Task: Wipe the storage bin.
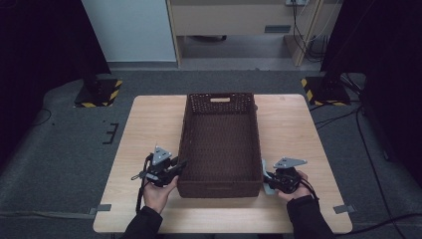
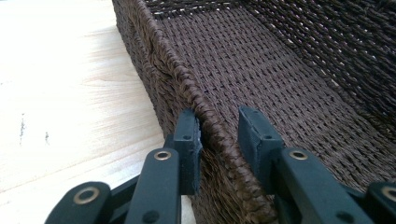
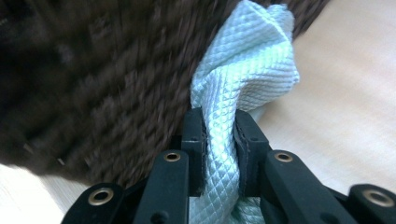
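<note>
A dark brown woven basket (image 1: 185, 130) stands in the middle of the wooden table (image 1: 144, 124), and nothing lies inside it. My left gripper (image 1: 180, 167) is at the near end of its left wall. In the left gripper view the jaws (image 2: 219, 133) straddle the braided rim (image 2: 161, 56): the outer pad touches the wall, the inner pad stands a little off it. My right gripper (image 1: 266, 180) is at the basket's near right corner, shut on a pale blue quilted cloth (image 1: 264, 169). The cloth (image 3: 247, 60) bunches up between the pads (image 3: 219, 135) against the basket's outer wall (image 3: 93, 84).
Bare tabletop lies on both sides of the basket and behind it. The table's front edge (image 1: 219, 230) runs just below the hands. Beyond the table are grey floor, two stands with yellow-black bases (image 1: 99, 92) and cables (image 1: 348, 114).
</note>
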